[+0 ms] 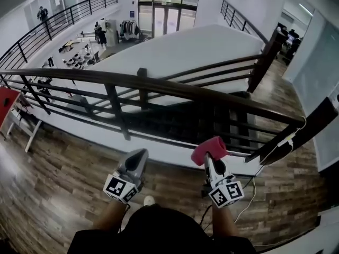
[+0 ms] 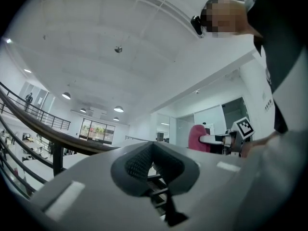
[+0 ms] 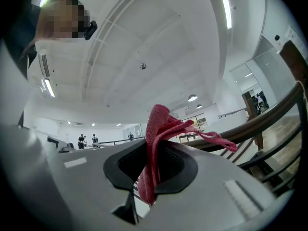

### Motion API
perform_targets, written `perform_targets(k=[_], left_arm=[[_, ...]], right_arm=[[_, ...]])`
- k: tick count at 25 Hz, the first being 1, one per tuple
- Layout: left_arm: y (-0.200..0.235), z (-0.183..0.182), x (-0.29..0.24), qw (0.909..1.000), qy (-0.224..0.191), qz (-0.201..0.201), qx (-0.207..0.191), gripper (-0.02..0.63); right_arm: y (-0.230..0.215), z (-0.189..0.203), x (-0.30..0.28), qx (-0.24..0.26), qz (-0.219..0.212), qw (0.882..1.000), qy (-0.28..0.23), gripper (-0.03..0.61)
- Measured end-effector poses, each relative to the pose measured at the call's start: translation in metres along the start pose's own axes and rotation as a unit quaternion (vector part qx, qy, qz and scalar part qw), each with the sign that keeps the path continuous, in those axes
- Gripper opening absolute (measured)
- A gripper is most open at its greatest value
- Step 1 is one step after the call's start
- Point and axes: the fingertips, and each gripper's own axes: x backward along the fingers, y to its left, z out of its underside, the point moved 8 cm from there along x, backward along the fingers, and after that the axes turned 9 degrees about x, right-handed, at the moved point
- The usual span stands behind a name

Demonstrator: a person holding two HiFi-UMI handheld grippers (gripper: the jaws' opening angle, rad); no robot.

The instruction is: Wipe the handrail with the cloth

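Right gripper (image 1: 211, 157) pinches the pink cloth (image 1: 207, 148) short of the handrail (image 1: 175, 88), which runs crosswise ahead; left gripper (image 1: 141, 154) jaws are pressed together, empty.

handrail (image 1: 159, 86): dark wood, crossing your view from 9 to 3 o'clock.
cloth (image 1: 209, 148): pink, bunched at the tip of your right gripper (image 1: 208, 157), 5 o'clock, below the handrail.
left gripper (image 1: 139, 159): 7 o'clock, pointing up toward the handrail, apart from it.

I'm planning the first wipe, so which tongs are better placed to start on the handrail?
Right. The right tongs are shut on the crumpled pink cloth, raised before the dark wooden handrail. The left tongs are shut with nothing between them.
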Motion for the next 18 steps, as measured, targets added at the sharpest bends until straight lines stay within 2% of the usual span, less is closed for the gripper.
perform_targets(k=[4, 8, 12, 18], left_arm=[[0.048, -0.013, -0.003, 0.9999, 0.011, 0.0, 0.004, 0.0], [0.069, -0.022, -0.005, 0.9992, 0.019, -0.019, -0.03, 0.0], [0.087, -0.025, 0.001, 0.9996, 0.006, -0.028, 0.001, 0.0], [0.11, -0.038, 0.002, 0.9977, -0.016, -0.067, -0.001, 0.0]], right_arm=[[0.019, -0.001, -0.053, 0.004, -0.004, 1.0, 0.003, 0.044], [0.032, -0.003, -0.085, 0.003, -0.025, 1.0, 0.014, 0.046], [0.041, -0.003, -0.11, 0.009, -0.044, 0.999, 0.027, 0.044], [0.046, -0.003, -0.174, 0.005, -0.099, 0.995, 0.031, 0.044]])
